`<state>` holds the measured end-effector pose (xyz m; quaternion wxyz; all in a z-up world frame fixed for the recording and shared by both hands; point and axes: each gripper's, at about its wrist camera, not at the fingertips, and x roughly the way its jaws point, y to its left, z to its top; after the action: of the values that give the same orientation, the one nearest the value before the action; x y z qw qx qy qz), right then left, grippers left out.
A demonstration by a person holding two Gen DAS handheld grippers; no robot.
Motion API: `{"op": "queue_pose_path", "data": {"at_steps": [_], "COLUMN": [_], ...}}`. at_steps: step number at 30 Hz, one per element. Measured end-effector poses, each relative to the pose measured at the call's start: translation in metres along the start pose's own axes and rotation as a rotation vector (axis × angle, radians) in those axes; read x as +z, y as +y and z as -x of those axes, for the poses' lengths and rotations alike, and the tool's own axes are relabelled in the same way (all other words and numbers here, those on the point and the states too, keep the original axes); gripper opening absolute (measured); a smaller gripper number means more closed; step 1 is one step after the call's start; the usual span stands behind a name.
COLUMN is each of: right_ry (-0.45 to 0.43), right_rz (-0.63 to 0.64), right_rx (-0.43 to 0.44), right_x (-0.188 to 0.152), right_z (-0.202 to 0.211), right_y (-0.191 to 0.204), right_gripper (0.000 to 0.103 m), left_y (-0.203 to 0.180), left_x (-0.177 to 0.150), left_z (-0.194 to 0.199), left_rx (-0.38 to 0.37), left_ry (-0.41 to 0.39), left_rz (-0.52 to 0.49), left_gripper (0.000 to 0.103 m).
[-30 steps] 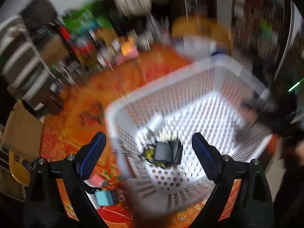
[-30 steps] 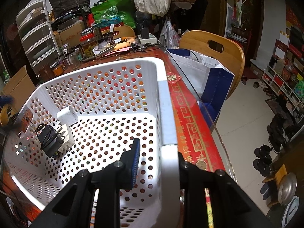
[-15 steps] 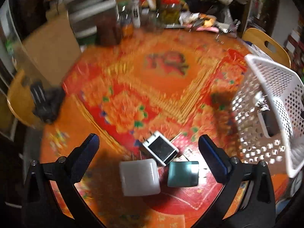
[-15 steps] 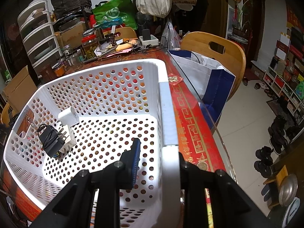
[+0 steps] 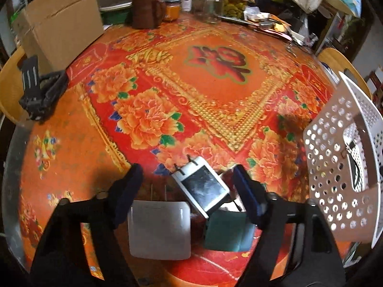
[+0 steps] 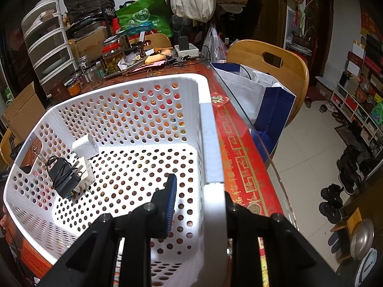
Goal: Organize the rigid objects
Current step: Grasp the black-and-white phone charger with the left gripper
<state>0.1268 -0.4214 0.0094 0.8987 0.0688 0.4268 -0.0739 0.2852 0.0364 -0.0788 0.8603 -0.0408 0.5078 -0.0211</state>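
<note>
Left gripper (image 5: pixel 188 186) is hovering, jaws wide, over three chargers on the desk (image 5: pixel 215 76); right gripper (image 6: pixel 198 191) is clamping the basket (image 6: pixel 129 110) wall.

Judgement: take the tilted black-faced charger (image 5: pixel 202 189) across its flat sides, avoiding the prongs and the white adapter (image 5: pixel 159 229) just beside it. Only the right view is showing the coiled black charger (image 6: pixel 62 175) in the basket; only the left is showing the teal block (image 5: pixel 227 230).

Left gripper (image 5: pixel 188 186) hangs with fingers spread wide; right gripper (image 6: pixel 198 198) fingers pinch close together.

White perforated basket (image 6: pixel 134 110) — red-orange floral tablecloth (image 5: pixel 148 119)
</note>
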Motion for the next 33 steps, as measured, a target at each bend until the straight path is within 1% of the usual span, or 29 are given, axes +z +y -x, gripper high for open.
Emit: {"op": "queue_pose_path", "data": {"at_steps": [2,4,9,12,14,17,20,23,27,30,33], "right_ry": [0.000,-0.001,-0.001,-0.002,-0.002,-0.003,-0.003,-0.004,-0.003,-0.003,-0.003], "right_rz": [-0.001,0.000,-0.001,0.000,0.001,0.001,0.000,-0.001,0.000,0.001,0.000], "right_rx": [0.001,0.001,0.002,0.003,0.003,0.004,0.004,0.004,0.004,0.003,0.003], "right_x": [0.000,0.000,0.000,0.000,0.001,0.001,0.001,0.003,0.002,0.003,0.003], "right_z": [0.000,0.000,0.000,0.000,0.001,0.001,0.001,0.001,0.001,0.001,0.001], "right_y": [0.000,0.000,0.000,0.000,0.001,0.001,0.001,0.001,0.001,0.001,0.001], "right_gripper": [0.024,0.024,0.024,0.024,0.024,0.024,0.024,0.024,0.024,0.024,0.024], "left_y": [0.006,0.009,0.004,0.010,0.013,0.011,0.010,0.004,0.005,0.003,0.003], "left_x": [0.000,0.001,0.006,0.007,0.006,0.004,0.004,0.002,0.001,0.000,-0.001], "left_z": [-0.003,-0.004,-0.007,-0.014,-0.017,-0.018,-0.019,-0.019,-0.017,-0.008,0.001], "left_rx": [-0.024,-0.015,0.019,0.012,0.015,0.033,0.018,0.048,0.031,0.057,0.040], "left_ry": [0.007,0.008,0.012,0.033,0.038,0.030,0.030,0.017,0.005,-0.043,-0.080], "left_rz": [0.045,0.063,0.067,0.112,0.138,0.138,0.132,0.095,0.086,0.058,0.049], "left_gripper": [0.069,0.069,0.062,0.058,0.058,0.058,0.051,0.050,0.049,0.049,0.049]}}
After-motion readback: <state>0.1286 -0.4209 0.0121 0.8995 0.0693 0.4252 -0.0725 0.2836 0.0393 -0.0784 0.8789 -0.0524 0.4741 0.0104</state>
